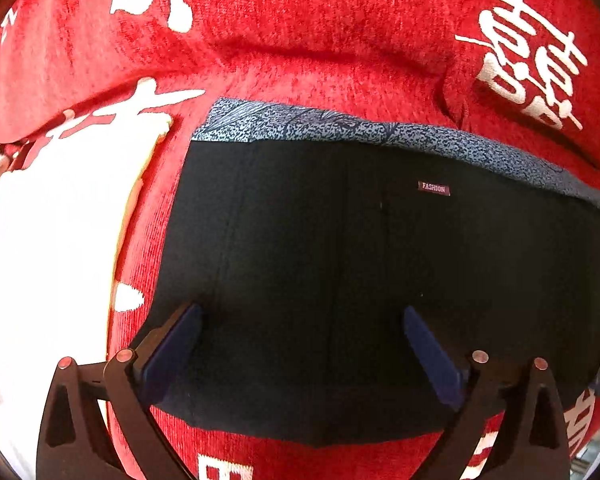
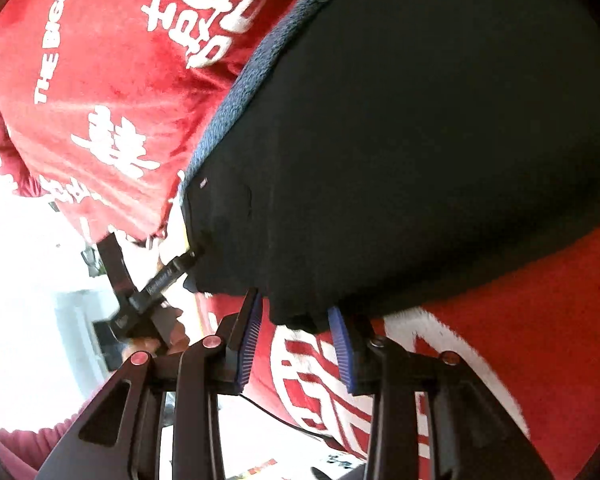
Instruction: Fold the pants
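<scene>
Black fabric: folded pants (image 1: 360, 272), lying flat on red blanket (image 1: 308, 68); fills centre of left wrist view, spreading from 9 to 3 o'clock.
Blue speckled band: waistband lining (image 1: 340, 128) along far edge of pants, toward 12 o'clock; seen in right wrist view as strip running toward 11 o'clock.
Label: small "FASHION" tag (image 1: 433, 188) on black cloth just under lining, toward 1 o'clock from centre.
Red blanket: plush, with white printed characters; creased beyond pants at 12 o'clock; surrounds pants on every visible side.
Left gripper (image 1: 302, 320): jaws spread wide, blue pads hovering over near part of pants at 6 o'clock, cloth between them but not pinched.
Right gripper (image 2: 296, 312): jaws partly apart at 6 o'clock, near corner of pants (image 2: 300, 316) hanging between blue pads; contact with pads impossible to tell.
Other tool: left gripper also visible in right wrist view at 8 o'clock, black fingers at pants' edge, hand (image 2: 160, 340) on its grip.
</scene>
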Available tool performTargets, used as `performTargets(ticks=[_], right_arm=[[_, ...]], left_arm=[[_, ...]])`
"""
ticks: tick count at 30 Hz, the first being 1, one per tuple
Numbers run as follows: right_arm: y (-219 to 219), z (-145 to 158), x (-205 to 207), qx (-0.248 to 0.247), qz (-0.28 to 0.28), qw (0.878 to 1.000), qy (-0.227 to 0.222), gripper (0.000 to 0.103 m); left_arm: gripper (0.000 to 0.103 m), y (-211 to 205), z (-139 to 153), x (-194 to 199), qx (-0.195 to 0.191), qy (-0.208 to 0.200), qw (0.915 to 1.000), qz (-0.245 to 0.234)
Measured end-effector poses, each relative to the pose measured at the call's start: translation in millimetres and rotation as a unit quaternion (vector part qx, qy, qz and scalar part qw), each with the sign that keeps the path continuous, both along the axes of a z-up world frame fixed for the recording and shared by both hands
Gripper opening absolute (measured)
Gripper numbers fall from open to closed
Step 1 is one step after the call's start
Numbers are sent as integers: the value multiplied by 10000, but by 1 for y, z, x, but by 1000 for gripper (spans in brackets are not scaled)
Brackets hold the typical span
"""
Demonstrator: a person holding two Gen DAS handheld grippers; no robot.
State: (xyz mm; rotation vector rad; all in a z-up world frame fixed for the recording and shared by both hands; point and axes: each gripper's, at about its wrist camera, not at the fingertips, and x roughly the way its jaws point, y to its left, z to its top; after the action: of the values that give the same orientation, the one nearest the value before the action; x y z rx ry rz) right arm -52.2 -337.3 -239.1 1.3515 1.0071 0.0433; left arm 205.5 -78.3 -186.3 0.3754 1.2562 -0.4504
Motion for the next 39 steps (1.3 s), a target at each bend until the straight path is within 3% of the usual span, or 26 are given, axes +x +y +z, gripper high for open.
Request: performTargets(ticks=[2,3,4,6,8,12,15,17,21,24,27,29,30,32,35,38,39], right_arm=[[-4,-1,5,81,-144,9998,83,36],[-7,4,10,-104,-152,9997,150,16],[-7,10,14,-215,-123,9996,118,11],[-5,32,13,-590,36,9982,-89,10],[4,43,7,-983,213,9949,-35,9],[13,11,-9,-985,192,9940,446,8],[12,11,-15,-860,265,9951,409,8],[11,16,-20,-816,594,9929,631,10],[-13,52,-37,-1691,777,9808,583,10],[-56,78,-34,-2515,584,9648,507,10],[-83,74,-20,-2904,673,9519,712,11],[-87,51,-18,-3042,1025,9405,1114,12],[-85,46,-23,-2981,1055,9427,1063,13],[-85,49,-39,-2866,895,9494,919,13],[-94,59,-49,-2443,665,9626,961,13],[-103,85,-35,-2865,628,9544,554,15],[-110,89,-27,-2981,652,9511,477,26]], left_arm=[[101,0,1,3,-19,44,10000,-28],[101,1,1,5,-10,77,10000,-52],[101,1,3,4,5,97,9999,-77],[101,4,4,5,32,114,9998,-157],[101,5,6,-3,19,104,9997,-229],[101,5,2,-2,87,5,9996,-273],[101,3,8,-6,276,20,9994,-198],[101,-2,18,-14,391,-9,9991,-183],[101,-32,45,-44,-44,-28,9989,-471],[101,-77,44,-69,-379,98,9964,-752],[101,-125,24,-93,-445,313,9931,-1042],[101,-146,5,-111,-182,265,9909,-1304],[101,-150,-6,-122,33,267,9894,-1429],[101,-140,-5,-131,-136,214,9907,-1339],[101,-133,-1,-124,-39,574,9902,-1273],[101,-146,17,-106,-88,352,9913,-1264],[101,-157,25,-97,-180,208,9918,-1245]])
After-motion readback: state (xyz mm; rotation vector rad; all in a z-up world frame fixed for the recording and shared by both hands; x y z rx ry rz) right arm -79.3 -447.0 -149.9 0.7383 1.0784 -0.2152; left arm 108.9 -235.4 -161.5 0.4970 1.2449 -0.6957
